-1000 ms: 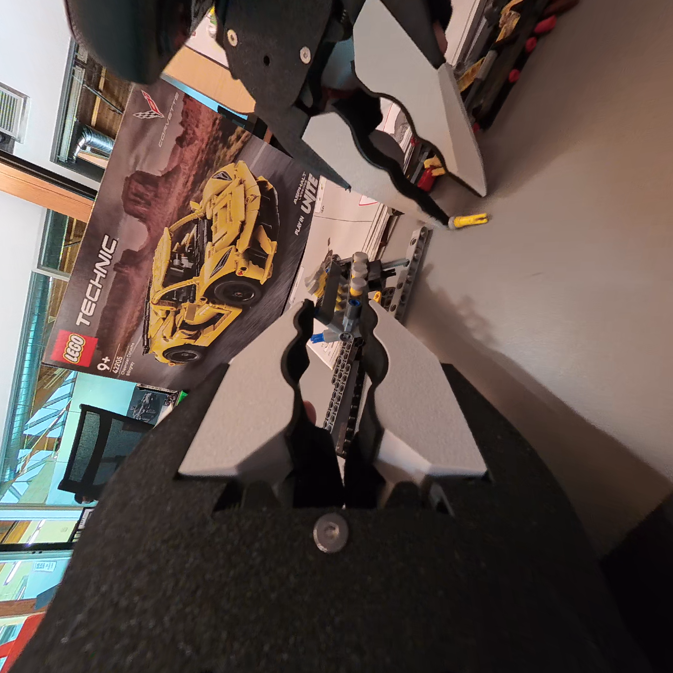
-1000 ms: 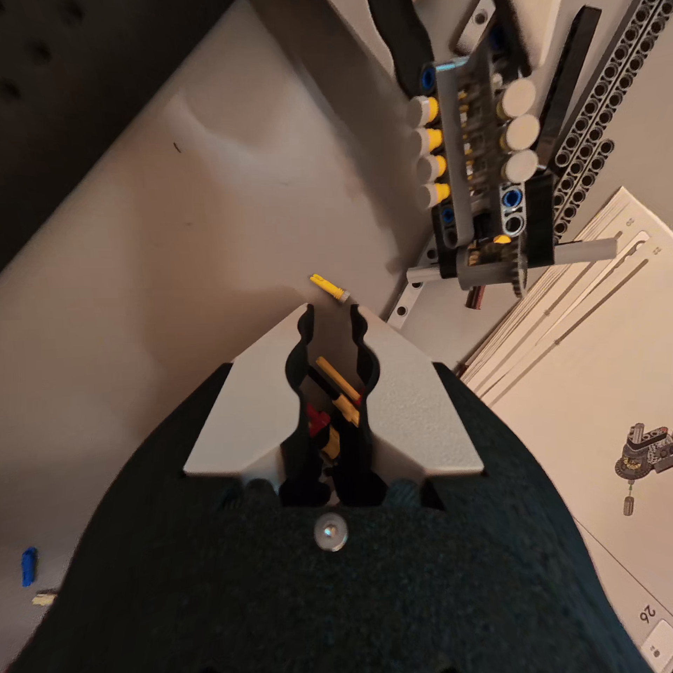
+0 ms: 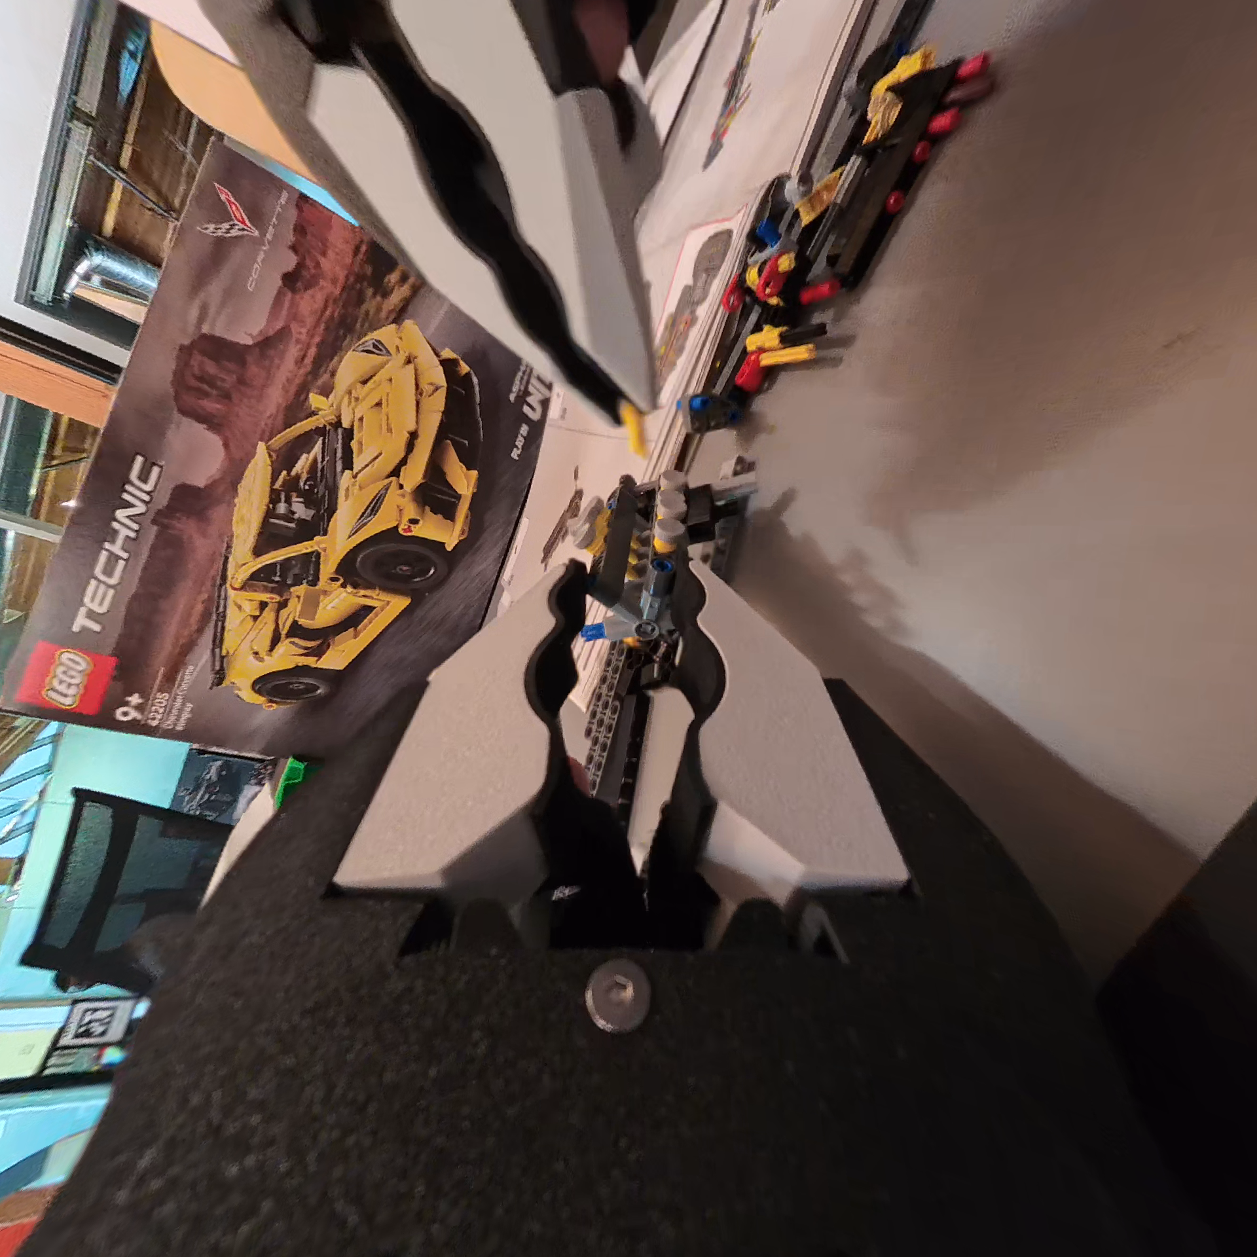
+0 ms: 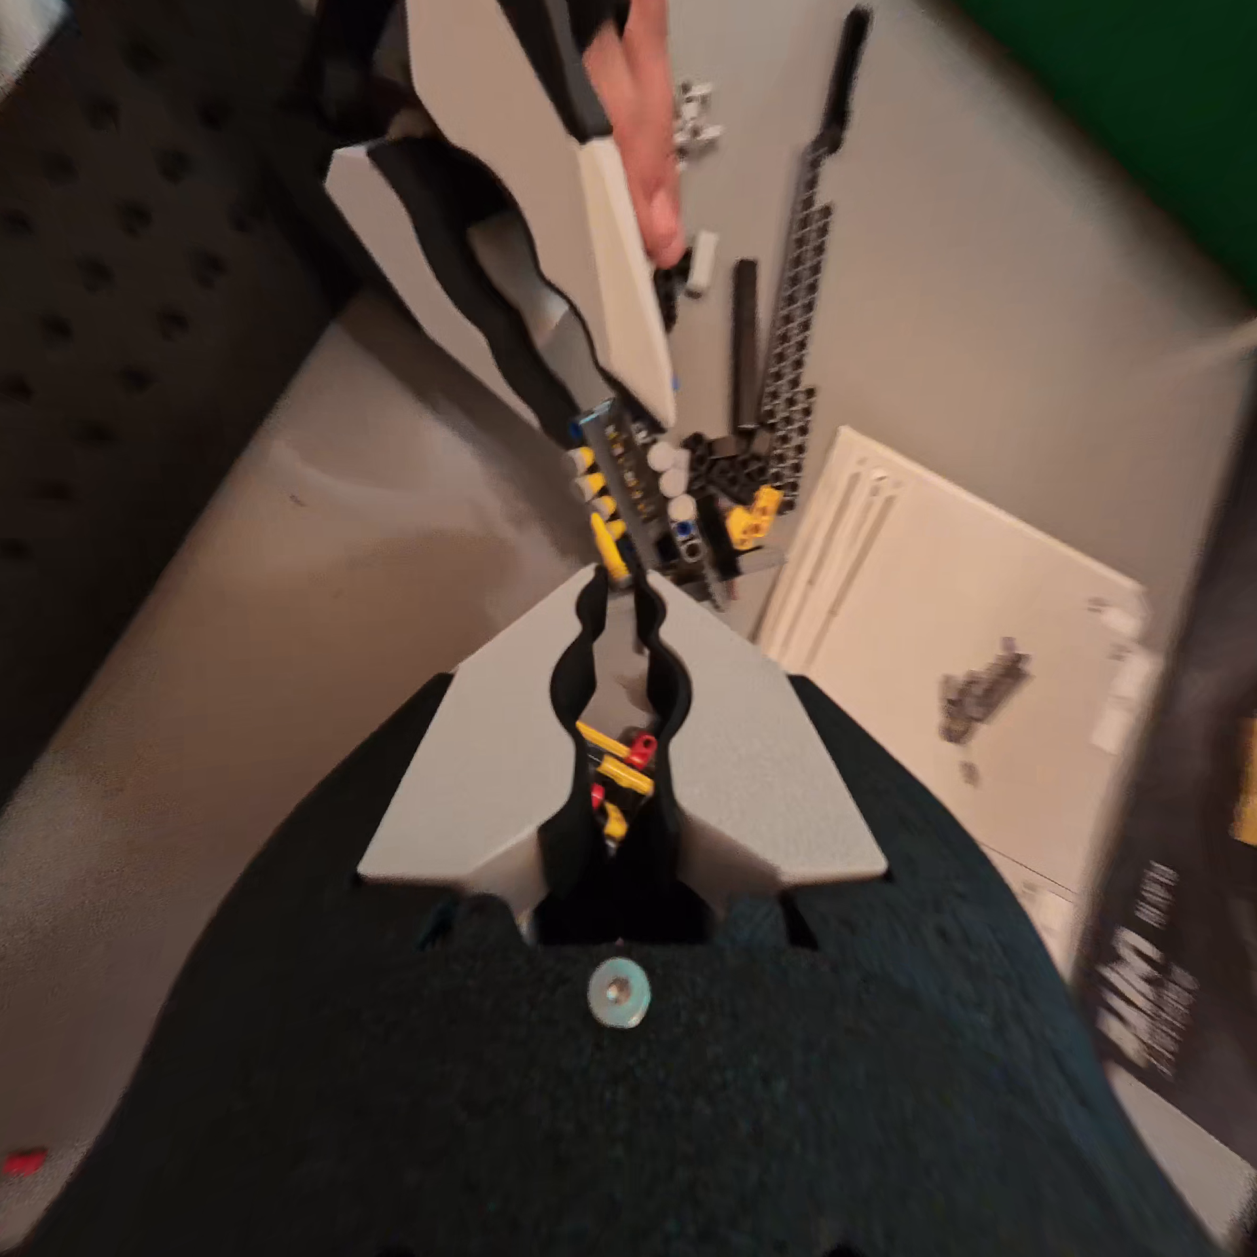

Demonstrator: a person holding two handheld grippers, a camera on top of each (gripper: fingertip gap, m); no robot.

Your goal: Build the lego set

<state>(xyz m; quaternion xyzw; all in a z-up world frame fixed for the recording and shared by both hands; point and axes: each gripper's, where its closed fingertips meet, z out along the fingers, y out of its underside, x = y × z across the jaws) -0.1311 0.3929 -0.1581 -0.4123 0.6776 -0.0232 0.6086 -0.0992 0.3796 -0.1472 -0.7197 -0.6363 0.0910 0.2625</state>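
Left wrist view, left tool point(image 3: 632, 598) closing on the engine point(image 3: 639, 544) above the tabletop point(image 3: 1020, 442), box point(image 3: 286, 462) standing behind, right wrist view, right tool point(image 4: 620, 585) pinching a yellow pin point(image 4: 607, 547) beside the engine point(image 4: 646, 490), booklet point(image 4: 918, 612) lying nearby.

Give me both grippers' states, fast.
Left gripper: shut on the engine block.
Right gripper: shut on a yellow pin.
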